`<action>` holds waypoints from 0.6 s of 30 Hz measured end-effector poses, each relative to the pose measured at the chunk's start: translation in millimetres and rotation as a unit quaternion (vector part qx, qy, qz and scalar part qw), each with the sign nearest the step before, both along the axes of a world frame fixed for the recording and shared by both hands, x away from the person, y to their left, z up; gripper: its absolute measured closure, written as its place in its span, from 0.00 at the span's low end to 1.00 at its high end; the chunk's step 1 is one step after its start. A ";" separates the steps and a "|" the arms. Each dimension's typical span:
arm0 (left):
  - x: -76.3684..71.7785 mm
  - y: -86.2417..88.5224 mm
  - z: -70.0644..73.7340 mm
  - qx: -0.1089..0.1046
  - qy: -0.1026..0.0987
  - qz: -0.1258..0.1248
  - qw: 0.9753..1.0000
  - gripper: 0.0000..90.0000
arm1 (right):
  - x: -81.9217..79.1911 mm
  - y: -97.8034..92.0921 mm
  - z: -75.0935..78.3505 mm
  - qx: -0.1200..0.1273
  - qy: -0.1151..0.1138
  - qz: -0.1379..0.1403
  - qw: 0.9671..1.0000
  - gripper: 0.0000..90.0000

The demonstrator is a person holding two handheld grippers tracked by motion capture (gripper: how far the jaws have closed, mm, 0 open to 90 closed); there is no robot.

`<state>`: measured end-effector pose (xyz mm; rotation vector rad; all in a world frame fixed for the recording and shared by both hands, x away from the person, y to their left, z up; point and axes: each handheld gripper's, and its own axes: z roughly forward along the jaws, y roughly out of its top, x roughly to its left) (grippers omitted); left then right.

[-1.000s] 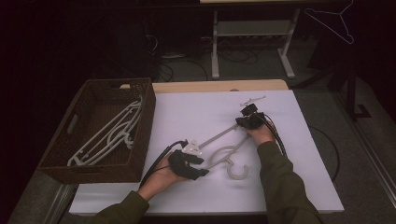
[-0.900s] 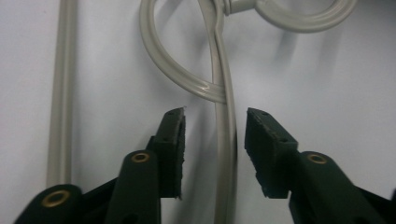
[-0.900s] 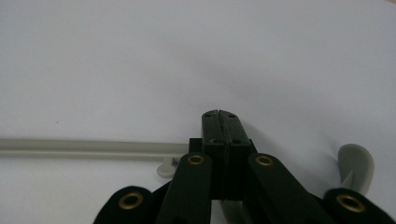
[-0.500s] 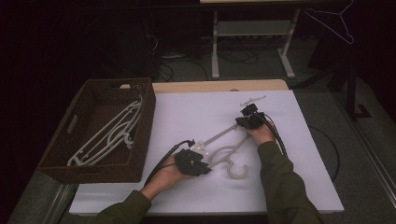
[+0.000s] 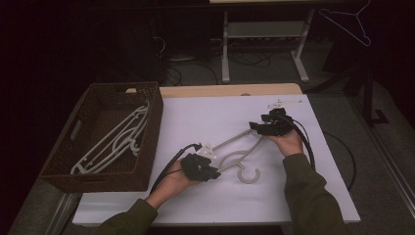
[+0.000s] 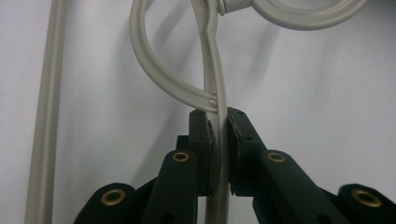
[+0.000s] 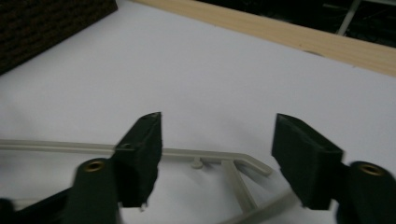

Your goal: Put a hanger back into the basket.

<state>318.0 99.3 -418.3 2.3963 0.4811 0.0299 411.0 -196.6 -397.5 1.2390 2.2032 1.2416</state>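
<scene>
Gripping one hanger on the counter, beside a basket of hangers

Clamping the near end of the grey plastic hanger (image 5: 235, 155), the left gripper (image 5: 211, 172) has its jaws pressed tight on a thin arm of it; the left gripper view shows that arm (image 6: 217, 135) pinched between the two pads, with a curved loop branching off just above them. The hanger lies flat on the white counter (image 5: 195, 117), slanting from the left gripper up toward the right one, and its open hook (image 5: 249, 175) curls at the near side, just to the right of the left gripper.

Farther back, the right gripper (image 5: 258, 126) sits at the hanger's far end. The right gripper view shows its jaws spread wide, straddling the end of the straight bar (image 7: 205, 155) without squeezing it.

To the left, touching the counter's edge, stands one dark woven basket (image 5: 151, 127). White hangers (image 5: 115, 139) lie stacked inside it, slanting from the near left corner to the far right; they overlap, so their exact count cannot be told.

At the counter's far right edge lies one small pale piece (image 5: 284, 103), well clear of the hanger in hand.
</scene>
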 end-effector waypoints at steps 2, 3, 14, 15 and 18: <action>0.2 1.0 2.8 -0.008 0.001 0.003 1.000 0.91 | -9.7 -5.0 5.6 0.002 -0.009 0.001 1.000 0.28; 0.8 1.9 4.7 -0.004 0.002 -0.001 1.000 0.91 | -14.8 -7.7 8.4 0.005 -0.015 0.002 1.000 0.25; 4.9 8.7 28.4 -0.027 0.005 0.017 0.999 0.91 | -67.2 -36.0 24.8 0.031 -0.054 0.004 0.998 0.15; 5.8 9.9 31.8 -0.029 0.004 0.020 0.999 0.91 | -71.3 -38.1 24.8 0.031 -0.056 0.007 0.998 0.15; 8.9 13.9 43.0 -0.031 0.002 0.025 0.999 0.91 | -83.3 -42.0 22.9 0.032 -0.059 0.009 0.998 0.15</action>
